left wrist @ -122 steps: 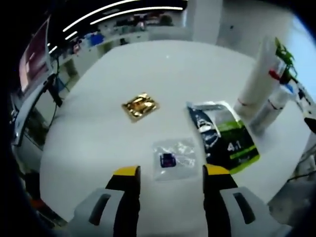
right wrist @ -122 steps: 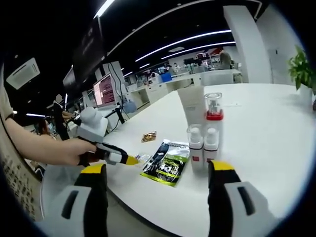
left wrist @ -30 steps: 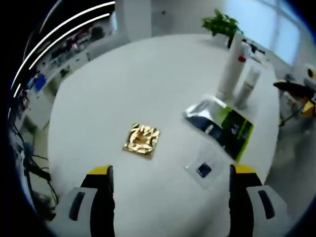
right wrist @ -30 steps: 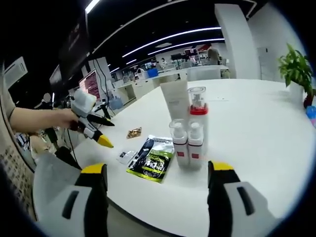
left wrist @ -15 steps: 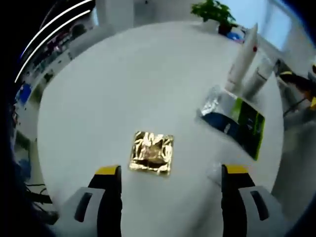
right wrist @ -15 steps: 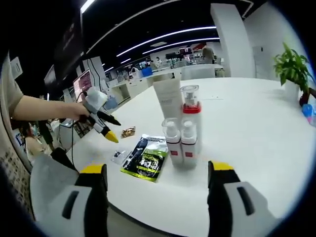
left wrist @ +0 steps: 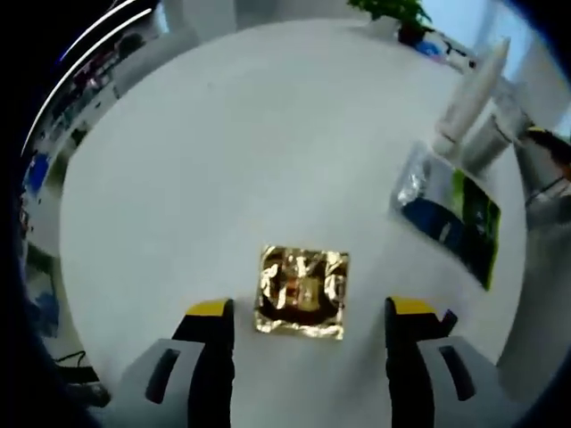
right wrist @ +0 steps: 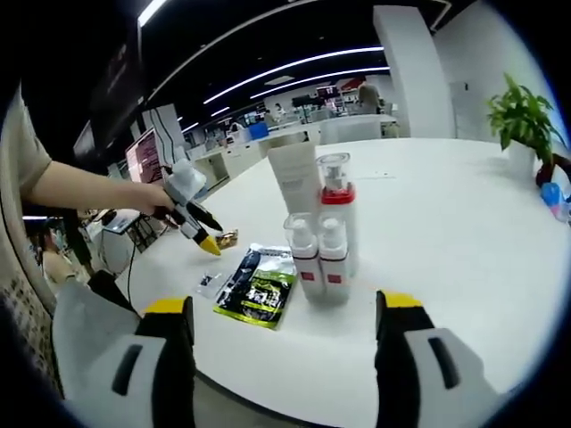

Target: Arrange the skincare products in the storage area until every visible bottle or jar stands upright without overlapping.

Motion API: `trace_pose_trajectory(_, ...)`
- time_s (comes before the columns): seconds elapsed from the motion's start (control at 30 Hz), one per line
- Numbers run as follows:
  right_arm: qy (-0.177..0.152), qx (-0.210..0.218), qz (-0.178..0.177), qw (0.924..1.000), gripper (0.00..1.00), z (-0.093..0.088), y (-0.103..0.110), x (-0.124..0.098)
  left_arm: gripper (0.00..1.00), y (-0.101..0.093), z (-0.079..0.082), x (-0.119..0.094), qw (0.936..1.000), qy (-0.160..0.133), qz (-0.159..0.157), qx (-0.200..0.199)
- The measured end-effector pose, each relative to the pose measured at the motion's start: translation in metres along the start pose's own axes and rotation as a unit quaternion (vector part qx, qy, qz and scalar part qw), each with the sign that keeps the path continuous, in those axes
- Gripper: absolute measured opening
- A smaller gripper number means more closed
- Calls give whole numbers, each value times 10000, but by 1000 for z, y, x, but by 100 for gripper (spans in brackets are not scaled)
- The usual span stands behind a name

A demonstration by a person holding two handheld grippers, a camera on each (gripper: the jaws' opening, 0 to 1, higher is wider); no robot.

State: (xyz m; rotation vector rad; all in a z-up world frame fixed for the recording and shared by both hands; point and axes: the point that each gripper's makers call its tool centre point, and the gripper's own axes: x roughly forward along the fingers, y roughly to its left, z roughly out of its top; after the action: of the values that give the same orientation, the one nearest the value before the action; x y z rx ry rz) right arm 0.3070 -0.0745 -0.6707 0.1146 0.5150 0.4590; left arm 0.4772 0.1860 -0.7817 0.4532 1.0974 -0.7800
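Note:
In the left gripper view a crinkled gold foil sachet (left wrist: 302,292) lies flat on the white table (left wrist: 232,134), just ahead of my open left gripper (left wrist: 310,312) and between the lines of its jaws. A green-and-black pouch (left wrist: 451,216) lies to the right, with white bottles (left wrist: 475,94) standing beyond it. In the right gripper view a white tube (right wrist: 297,181), a tall bottle with a red band (right wrist: 336,209) and two small pump bottles (right wrist: 318,257) stand upright together. My right gripper (right wrist: 285,308) is open, well short of them. The left gripper (right wrist: 211,244), held by a hand, hangs over the gold sachet (right wrist: 227,239).
The green pouch (right wrist: 254,287) and a small clear sachet (right wrist: 211,283) lie flat left of the bottles. A potted plant (right wrist: 520,116) stands at the table's far right. Desks and monitors fill the room behind. The table's front edge (right wrist: 294,392) runs close to my right jaws.
The left gripper has moved in over the gold sachet, which now lies between its jaws, and the jaws stand a little narrower. The right gripper has barely shifted. The bottles have not moved.

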Motion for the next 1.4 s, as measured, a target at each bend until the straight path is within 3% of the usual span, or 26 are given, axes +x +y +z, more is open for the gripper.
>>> trace_pose_trajectory(0.2,9,1,-18,10000,84,0,0,0,57,6,-1,1,9997,176,66,175)
trace_pose_trajectory(0.27,11,-2,-28,10000,84,0,-1,0,54,10,-3,0,9985,318,143,412)
trace_pose_trajectory(0.37,12,2,-41,10000,84,0,-2,0,50,5,-1,0,9988,317,88,362)
trace_pose_trajectory(0.47,15,-1,-47,10000,84,0,-2,0,36,3,2,-1,9988,272,66,406)
trace_pose_trajectory(0.73,-7,3,-81,10000,84,0,-4,0,36,4,0,0,9990,242,94,375)
trace_pose_trajectory(0.97,-25,-21,-87,10000,84,1,-4,0,36,2,3,-6,9976,256,87,635)
trace_pose_trajectory(1.4,-48,-70,-82,9999,84,2,-3,0,36,-18,17,-17,9846,422,-96,1694)
